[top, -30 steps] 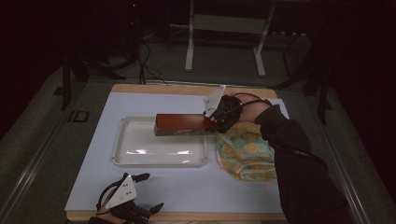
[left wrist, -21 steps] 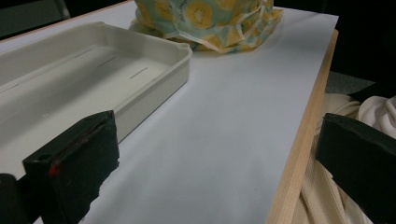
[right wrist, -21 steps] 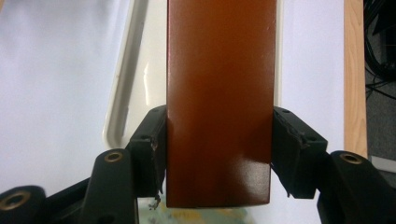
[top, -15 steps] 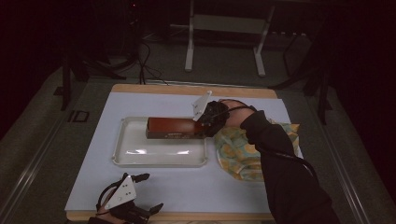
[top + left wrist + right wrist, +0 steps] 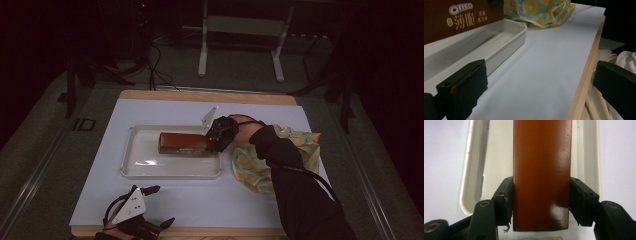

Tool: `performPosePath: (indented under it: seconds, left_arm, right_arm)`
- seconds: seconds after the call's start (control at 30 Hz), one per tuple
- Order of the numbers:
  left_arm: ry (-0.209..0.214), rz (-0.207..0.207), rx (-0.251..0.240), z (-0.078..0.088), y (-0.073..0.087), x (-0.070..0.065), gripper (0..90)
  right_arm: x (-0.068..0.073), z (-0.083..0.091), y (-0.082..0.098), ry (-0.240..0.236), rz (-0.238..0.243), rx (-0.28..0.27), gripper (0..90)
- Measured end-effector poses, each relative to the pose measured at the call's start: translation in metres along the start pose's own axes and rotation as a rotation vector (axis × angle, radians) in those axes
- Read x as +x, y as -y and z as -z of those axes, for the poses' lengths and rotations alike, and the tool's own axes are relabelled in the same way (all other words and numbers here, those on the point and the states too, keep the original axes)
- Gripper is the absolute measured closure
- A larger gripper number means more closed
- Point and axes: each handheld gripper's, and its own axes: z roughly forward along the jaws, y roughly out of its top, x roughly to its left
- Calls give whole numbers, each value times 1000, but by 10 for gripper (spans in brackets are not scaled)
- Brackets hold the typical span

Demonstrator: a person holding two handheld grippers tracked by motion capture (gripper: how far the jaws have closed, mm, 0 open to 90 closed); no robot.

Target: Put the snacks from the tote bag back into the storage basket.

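Fingers of your right gripper [image 5: 541,202] are clamped on both long sides of the brown Oreo box [image 5: 541,170], near its end, with the pads pressed flat against the cardboard. In the high view that gripper [image 5: 214,141] sits at the right end of the box [image 5: 184,143], and the box lies lengthwise inside the white tray [image 5: 131,170], toward the tray's far right part; whether its underside is resting on the tray floor or hanging just above it you cannot tell from these views. The tray stands in the middle of the pale tabletop [image 5: 210,200], and the right gripper view shows its rim [image 5: 465,195] on either side of the box. Just right of the tray lies a crumpled yellow-and-teal patterned cloth [image 5: 250,165], partly under your right sleeve [image 5: 295,190]. Your left gripper [image 5: 152,207] rests at the near left edge of the tabletop, well apart from the tray, its fingers [image 5: 465,87] spread wide with nothing between them. From the left gripper view you see the box's printed face [image 5: 459,17] standing in the tray [image 5: 506,42], with the cloth [image 5: 536,10] beyond it and the wooden edge of the tabletop [image 5: 586,72] running along the right.
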Motion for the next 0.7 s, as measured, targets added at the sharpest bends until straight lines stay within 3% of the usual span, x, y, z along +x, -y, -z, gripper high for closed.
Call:
performPosePath:
  seconds: [0.37,0.7]
  left_arm:
    - [2,2,-1,0,0,0,0]
    - [4,1,0,0,0,0,0]
  right_arm:
    - [3,-23,1,2,27,62,431]
    - [1,-33,5,9,1,99,430]
